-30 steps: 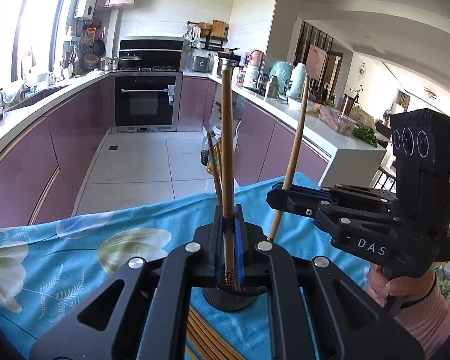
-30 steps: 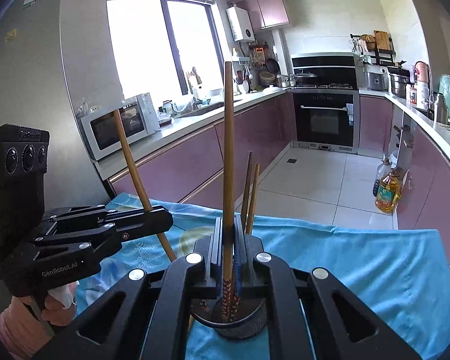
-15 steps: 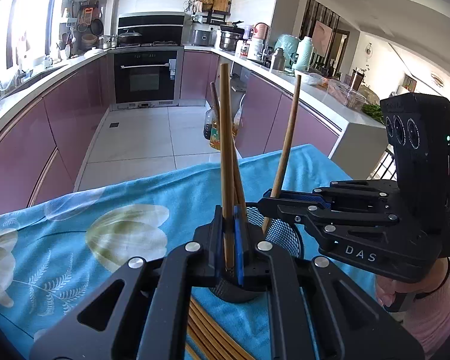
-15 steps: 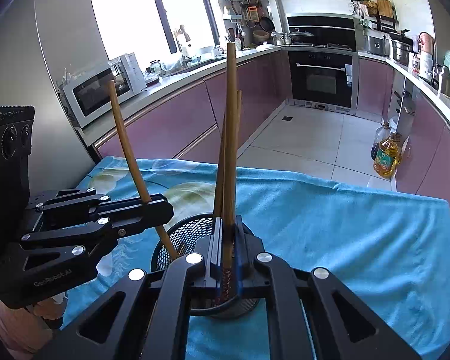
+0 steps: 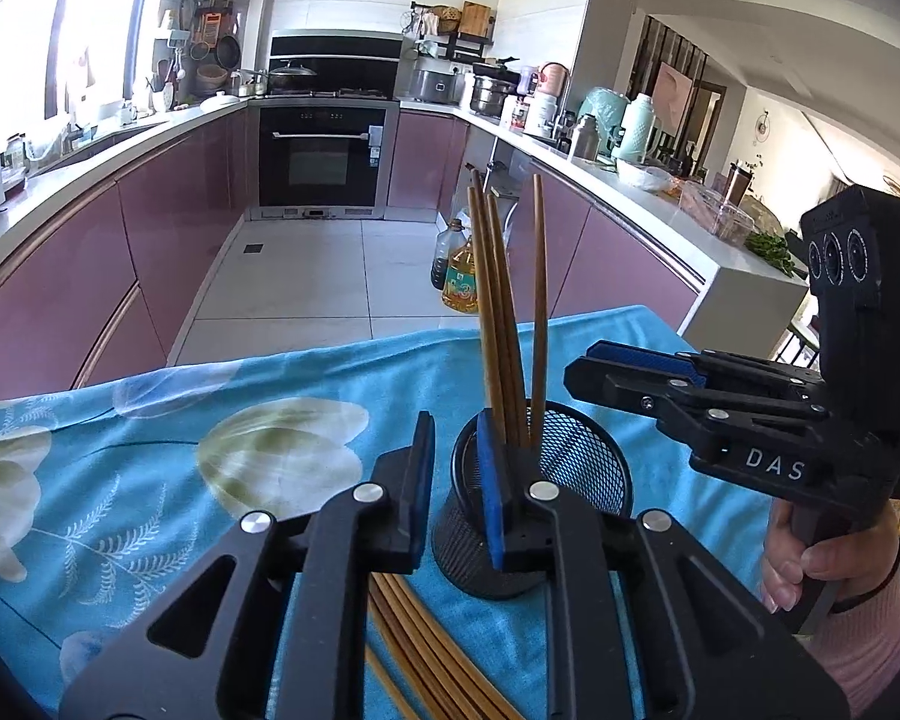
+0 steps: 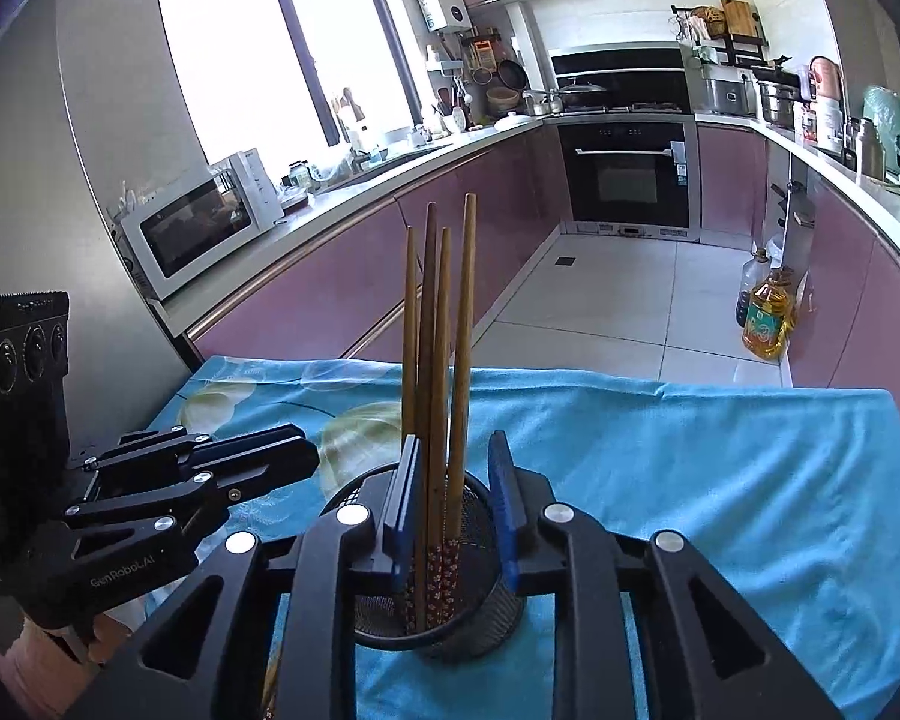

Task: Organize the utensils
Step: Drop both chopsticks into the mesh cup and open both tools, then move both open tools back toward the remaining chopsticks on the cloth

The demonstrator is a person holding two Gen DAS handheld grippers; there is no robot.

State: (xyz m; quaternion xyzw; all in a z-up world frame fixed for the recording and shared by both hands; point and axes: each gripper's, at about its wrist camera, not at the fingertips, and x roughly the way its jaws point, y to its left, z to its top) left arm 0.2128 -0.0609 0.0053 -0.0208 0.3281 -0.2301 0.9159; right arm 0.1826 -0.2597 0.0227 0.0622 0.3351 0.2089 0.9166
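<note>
We hold our left gripper (image 5: 456,480) just over the mesh cup (image 5: 576,468), jaws opening, nothing pressed between its pads. Our right gripper (image 6: 453,498) hovers above that cup too, jaws opening around standing chopsticks (image 6: 435,360) without pinching them.

Lighting: bright daylight from large blown-out kitchen window (image 6: 282,60). Glare on glossy mauve cabinet fronts (image 6: 354,276). Image: sharp centre, strong fisheye curvature, dark vignetted corners.

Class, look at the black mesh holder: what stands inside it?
Four wooden chopsticks stand inside the black mesh holder, two showing patterned lower ends. The holder's bottom is hidden by its wall and the right gripper.
</note>
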